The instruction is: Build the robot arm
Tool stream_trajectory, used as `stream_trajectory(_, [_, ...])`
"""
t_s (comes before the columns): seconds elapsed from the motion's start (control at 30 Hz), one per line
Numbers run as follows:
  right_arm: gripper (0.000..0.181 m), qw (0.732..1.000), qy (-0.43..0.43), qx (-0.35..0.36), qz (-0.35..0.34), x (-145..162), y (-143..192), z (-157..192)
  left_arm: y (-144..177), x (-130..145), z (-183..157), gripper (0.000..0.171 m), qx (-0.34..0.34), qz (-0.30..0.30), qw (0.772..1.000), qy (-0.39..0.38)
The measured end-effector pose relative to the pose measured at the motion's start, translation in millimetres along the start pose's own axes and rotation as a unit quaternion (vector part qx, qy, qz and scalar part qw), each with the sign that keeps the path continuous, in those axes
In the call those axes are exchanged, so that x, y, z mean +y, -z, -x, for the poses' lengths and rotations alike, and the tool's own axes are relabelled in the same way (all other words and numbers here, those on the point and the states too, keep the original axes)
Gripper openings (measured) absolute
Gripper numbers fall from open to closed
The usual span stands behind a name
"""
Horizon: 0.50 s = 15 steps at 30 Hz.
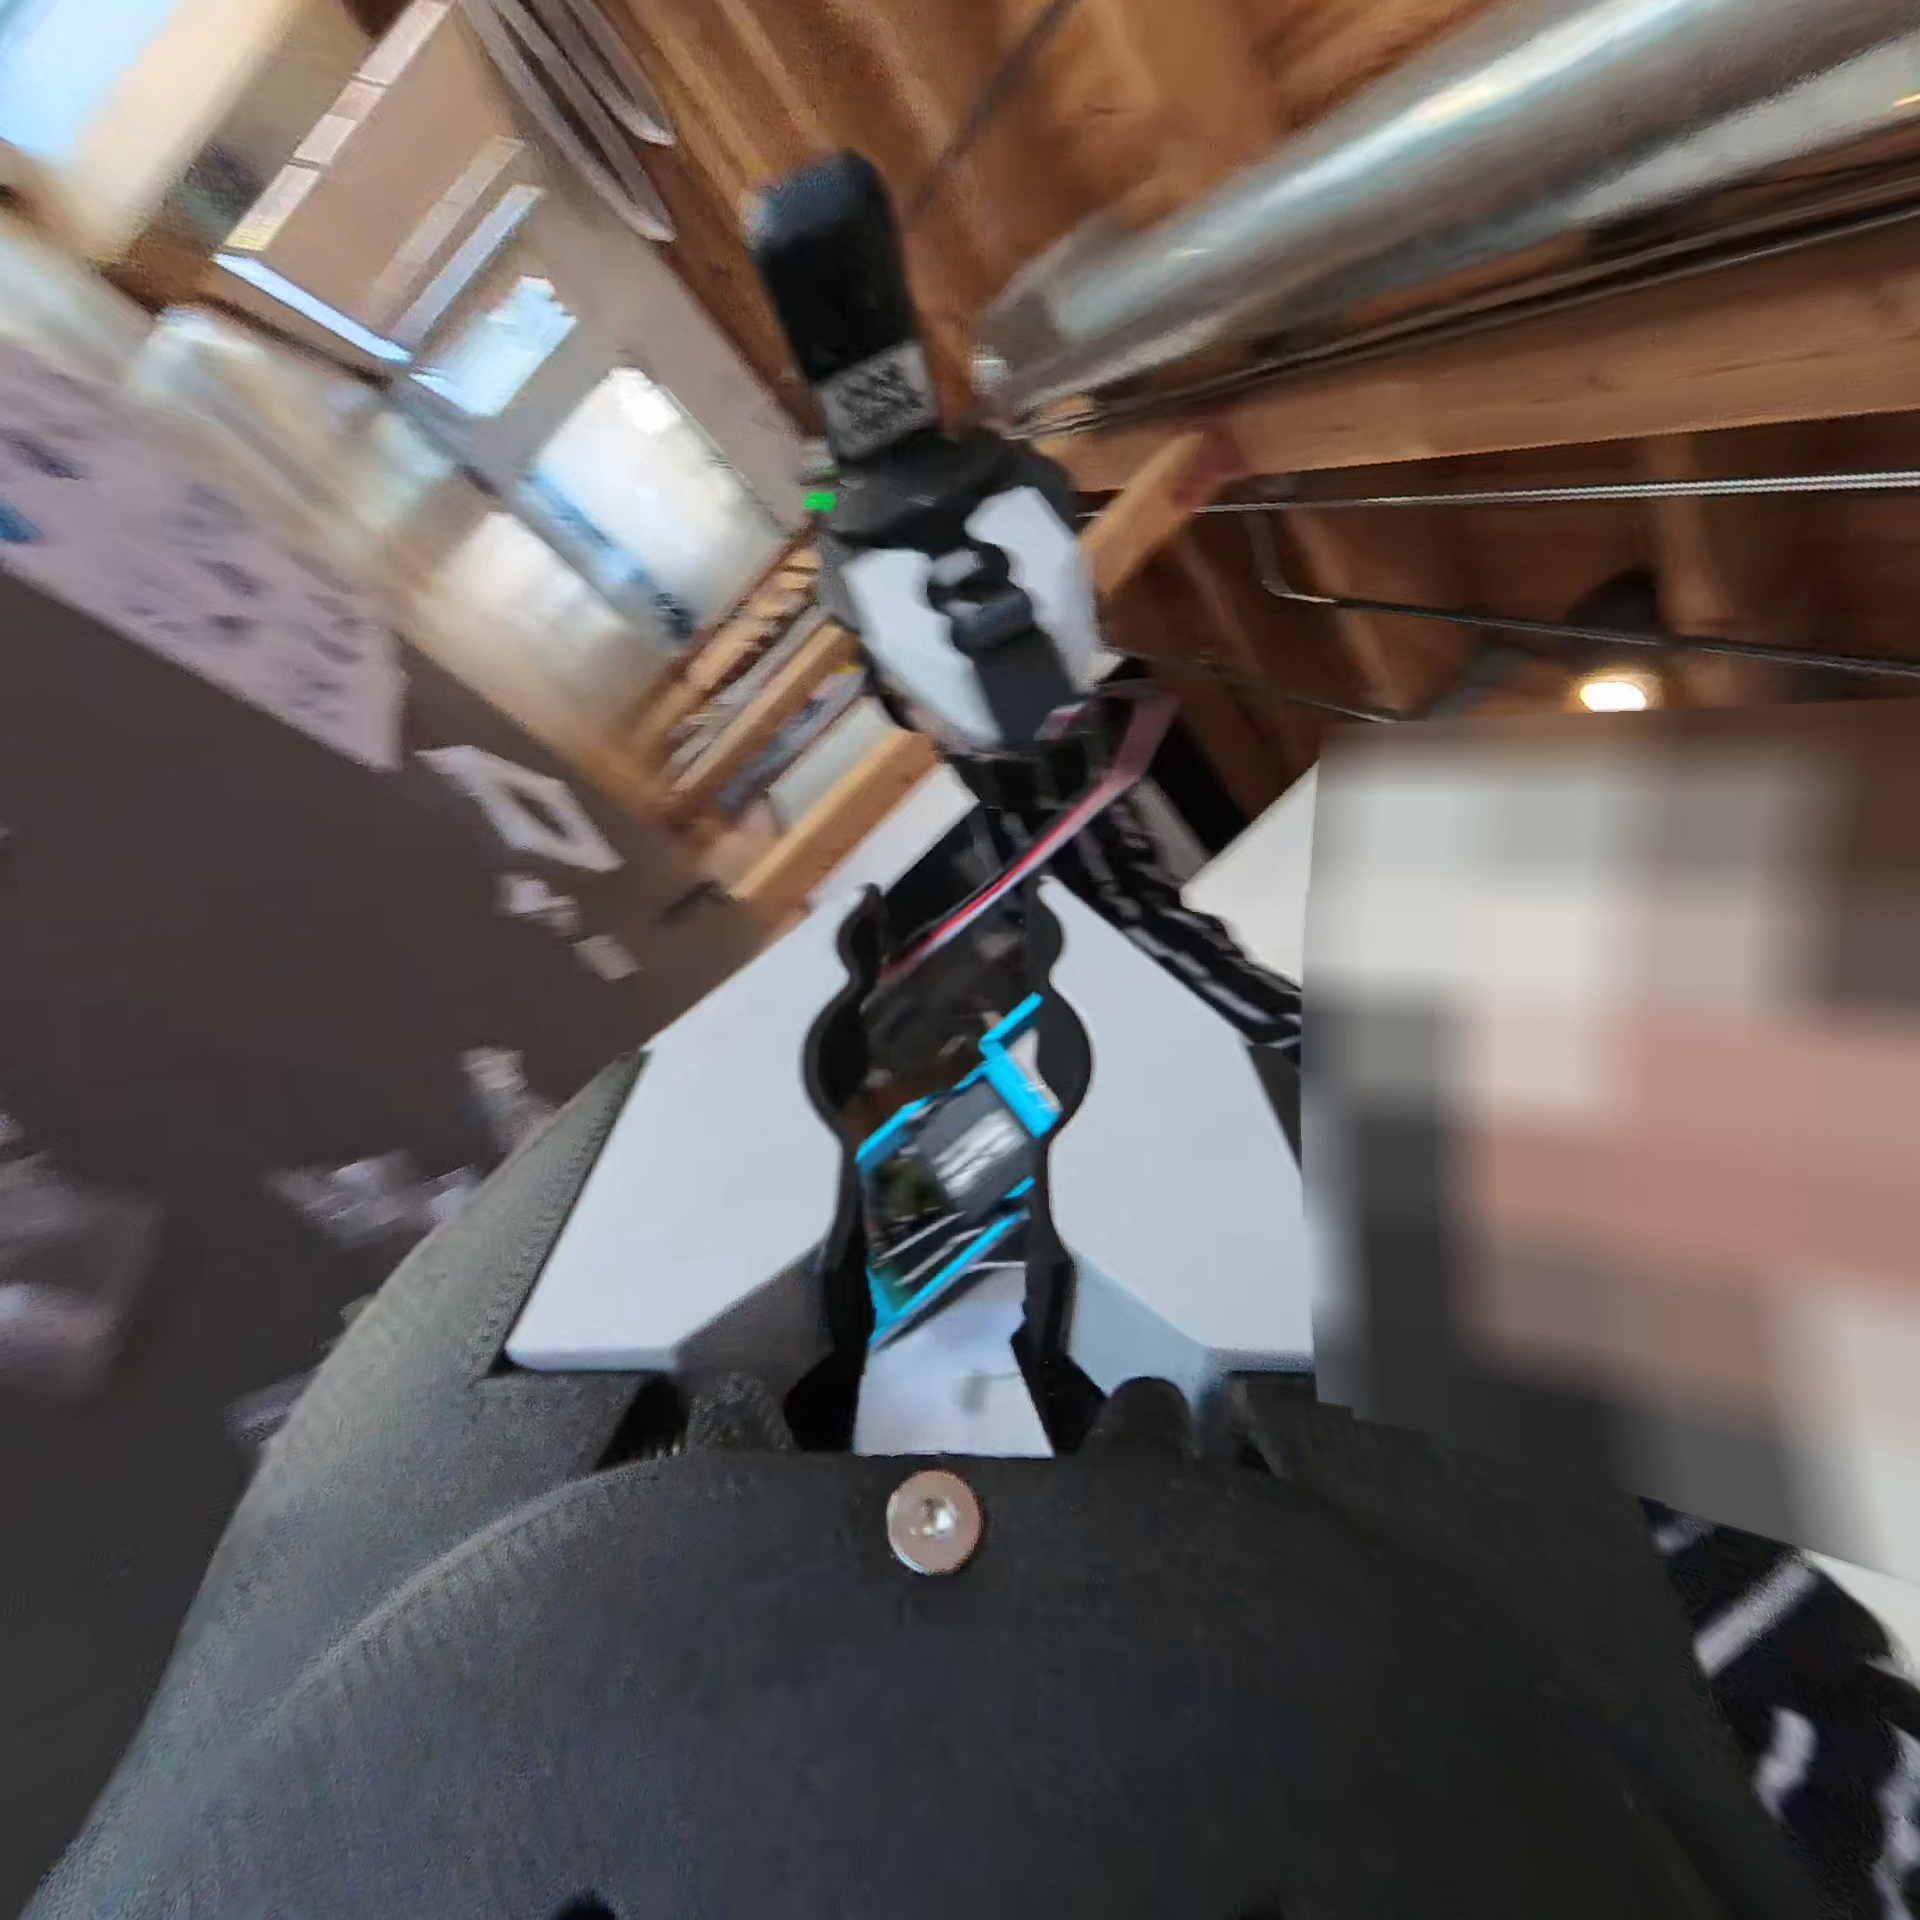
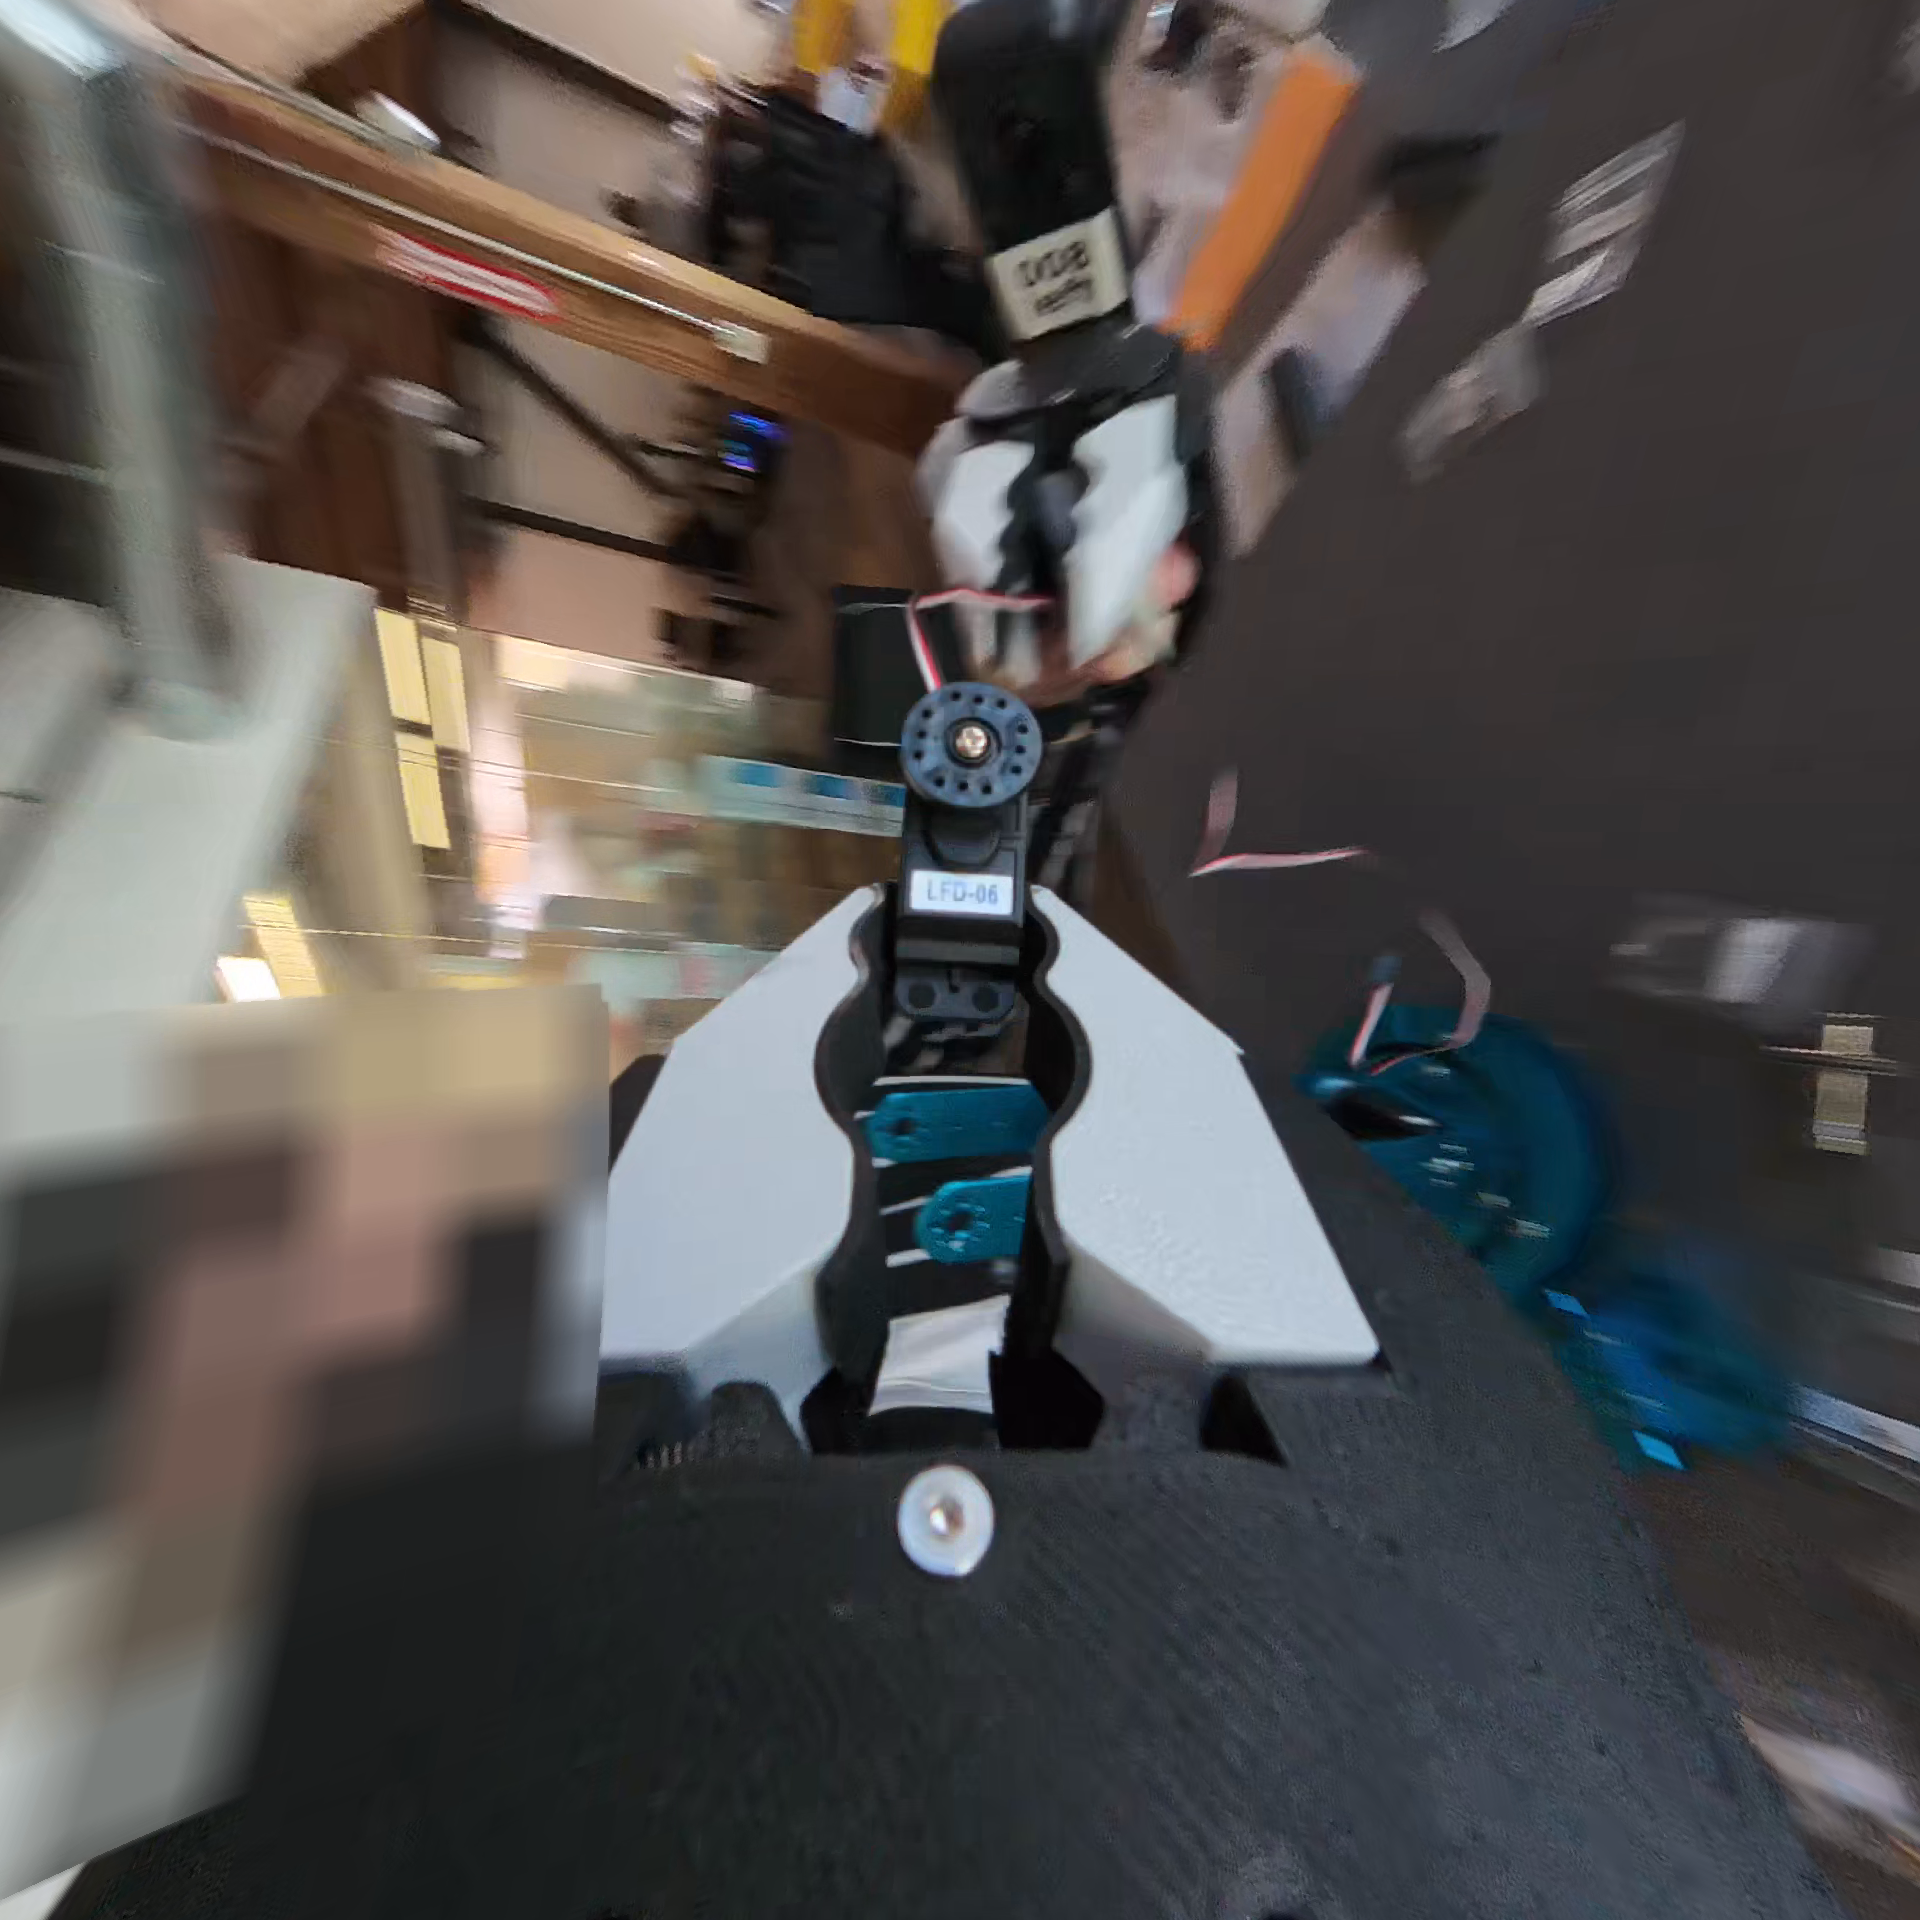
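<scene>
My left gripper (image 1: 951,904) is shut on a blue metal bracket (image 1: 997,1070) with a small dark part and a circuit piece inside it. A red, white and black wire (image 1: 997,883) runs from it up toward the right gripper (image 1: 966,613), which shows farther off. My right gripper (image 2: 961,894) is shut on a black servo (image 2: 961,883) with a round horn (image 2: 971,743) on top and a white label. Two blue bracket arms (image 2: 956,1122) sit between its fingers below the servo. The left gripper (image 2: 1060,499) shows beyond it, blurred, with a thin wire near it.
Both views are motion-blurred. A blue round part (image 2: 1475,1132) with loose wires lies right of the right gripper on a dark surface (image 2: 1558,623). Wooden shelving (image 1: 1558,343) and a shiny metal pipe (image 1: 1455,177) lie behind. A dark board with white marks (image 1: 208,883) is on the left. About 9 cm separates my left fingertips from my right.
</scene>
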State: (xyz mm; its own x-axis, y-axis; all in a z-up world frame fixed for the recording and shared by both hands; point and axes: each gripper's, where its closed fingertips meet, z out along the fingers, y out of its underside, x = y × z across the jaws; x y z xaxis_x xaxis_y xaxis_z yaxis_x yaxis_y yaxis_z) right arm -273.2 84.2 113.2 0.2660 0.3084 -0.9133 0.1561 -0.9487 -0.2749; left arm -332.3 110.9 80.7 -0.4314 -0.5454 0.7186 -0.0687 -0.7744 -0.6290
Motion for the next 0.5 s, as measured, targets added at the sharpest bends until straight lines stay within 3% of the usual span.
stream_trajectory(0.03, [0.019,0.999,-0.028,-0.035,-0.007,2,-3,2,8,0,14,0.039,-0.035,0.005,0.999,-0.004])
stream_trajectory(0.07, [0.019,0.997,-0.045,-0.06,-0.007,5,-7,4,15,4,24,0.052,-0.06,0.019,0.998,0.003])
stream_trajectory(0.13, [0.019,0.995,-0.056,-0.088,0.001,15,-17,9,28,6,32,0.059,-0.086,0.028,0.996,0.028])
stream_trajectory(0.23, [0.019,0.993,-0.057,-0.102,-0.007,25,-26,19,54,-11,21,0.046,-0.179,-0.03,0.983,-0.021])
stream_trajectory(0.3, [0.02,0.992,-0.068,-0.103,-0.03,27,-26,20,58,-15,-25,0.03,-0.22,-0.063,0.965,-0.126])
stream_trajectory(0.4, [0.02,0.987,-0.117,-0.084,-0.07,24,-20,3,27,11,-101,0.016,-0.218,-0.057,0.947,-0.231])
stream_trajectory(0.5, [0.02,0.98,-0.169,-0.051,-0.097,18,-14,-21,-17,49,-103,0.013,-0.241,0.036,0.938,-0.245])
